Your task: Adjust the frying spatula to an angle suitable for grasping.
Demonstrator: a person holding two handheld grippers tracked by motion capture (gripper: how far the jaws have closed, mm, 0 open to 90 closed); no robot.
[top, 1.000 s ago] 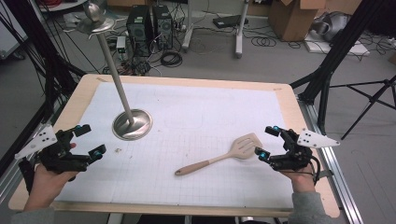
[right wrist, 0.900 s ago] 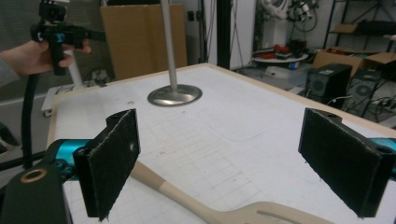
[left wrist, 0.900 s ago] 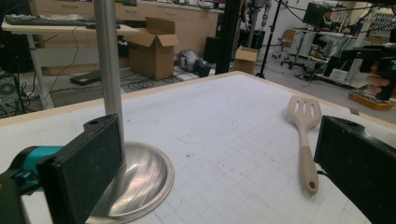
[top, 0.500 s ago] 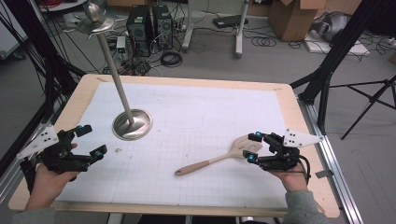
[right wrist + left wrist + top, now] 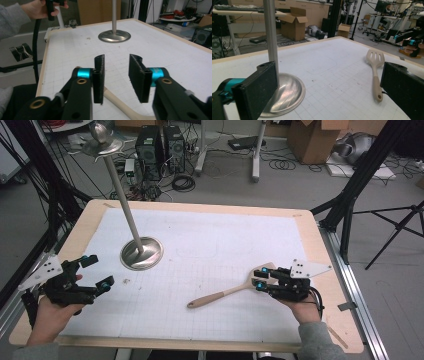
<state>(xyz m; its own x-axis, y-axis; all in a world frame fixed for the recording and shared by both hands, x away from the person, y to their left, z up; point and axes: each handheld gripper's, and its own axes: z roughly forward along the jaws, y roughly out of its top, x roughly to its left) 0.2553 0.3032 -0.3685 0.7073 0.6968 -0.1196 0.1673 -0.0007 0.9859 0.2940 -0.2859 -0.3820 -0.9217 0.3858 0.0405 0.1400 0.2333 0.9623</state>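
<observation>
A pale wooden slotted spatula lies flat on the white gridded mat, handle toward the near left, head toward the right. My right gripper is at the spatula's head, low over the mat. Its jaws have just been closing and now stand narrow but apart. In the right gripper view the spatula's curved edge lies below the right gripper, with no pad pressing on it. My left gripper rests at the mat's left edge, wide open and empty. From the left gripper the spatula lies farther off.
A metal stand with a round dished base and a tall leaning pole stands at the mat's back left, close in front of the left gripper's jaws. The wooden table edge frames the mat. Tripods, boxes and cables surround the table.
My right gripper has slid left onto the spatula's head and sunk slightly, and its jaws have narrowed from wide open. The left gripper and the spatula have stayed put.
</observation>
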